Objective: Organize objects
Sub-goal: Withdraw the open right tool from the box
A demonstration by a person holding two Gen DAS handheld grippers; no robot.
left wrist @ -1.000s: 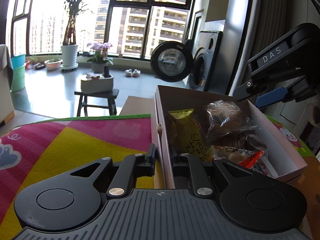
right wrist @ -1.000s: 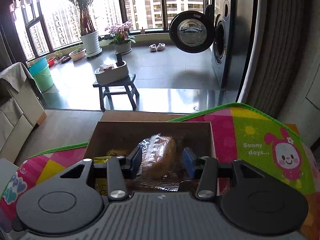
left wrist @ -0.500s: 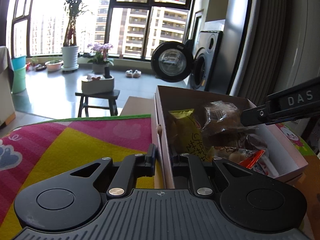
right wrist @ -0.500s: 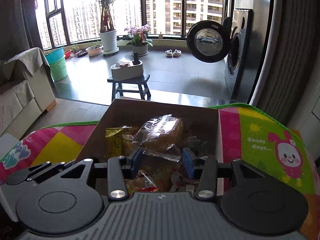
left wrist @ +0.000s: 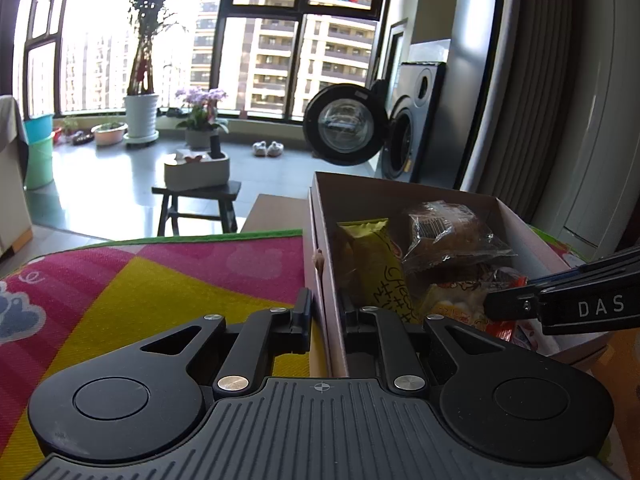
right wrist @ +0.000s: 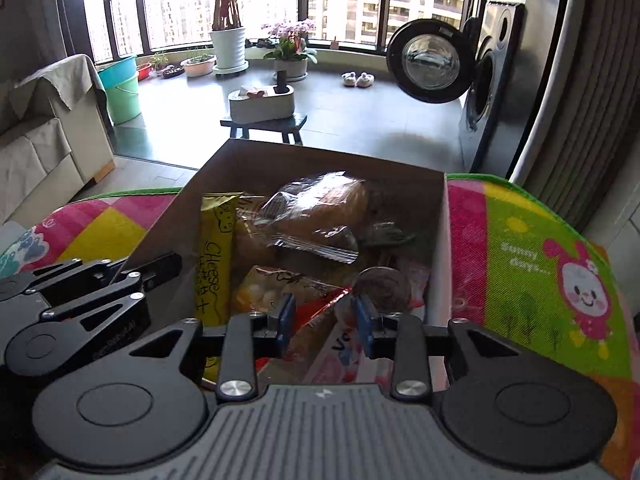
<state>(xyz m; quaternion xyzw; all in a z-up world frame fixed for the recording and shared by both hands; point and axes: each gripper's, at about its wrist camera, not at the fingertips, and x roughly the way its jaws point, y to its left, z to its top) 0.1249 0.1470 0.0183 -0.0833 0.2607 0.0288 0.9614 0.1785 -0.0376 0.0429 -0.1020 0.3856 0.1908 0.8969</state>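
A brown cardboard box (left wrist: 400, 194) (right wrist: 320, 160) sits on a colourful play mat and holds several snack packets. Among them are a yellow cheese packet (left wrist: 376, 256) (right wrist: 216, 264) and a clear-wrapped bread packet (left wrist: 448, 232) (right wrist: 320, 212) lying on top. My left gripper (left wrist: 326, 314) (right wrist: 132, 266) is shut on the box's left wall, one finger inside and one outside. My right gripper (right wrist: 324, 316) (left wrist: 504, 306) stands open low over the near end of the box. Nothing is held between its blue pads (right wrist: 286, 316); a red and white packet (right wrist: 320, 312) lies below them.
The play mat (left wrist: 140, 288) (right wrist: 532, 264) extends on both sides of the box. Beyond the mat's far edge stand a dark stool (right wrist: 266, 124) with a white holder, a washing machine with its door open (right wrist: 432, 64), potted plants, and a sofa (right wrist: 44, 140) at left.
The right gripper had the bread packet between its fingers a second ago. It let the packet go into the box and drew back to the box's near end. The left gripper kept its grip.
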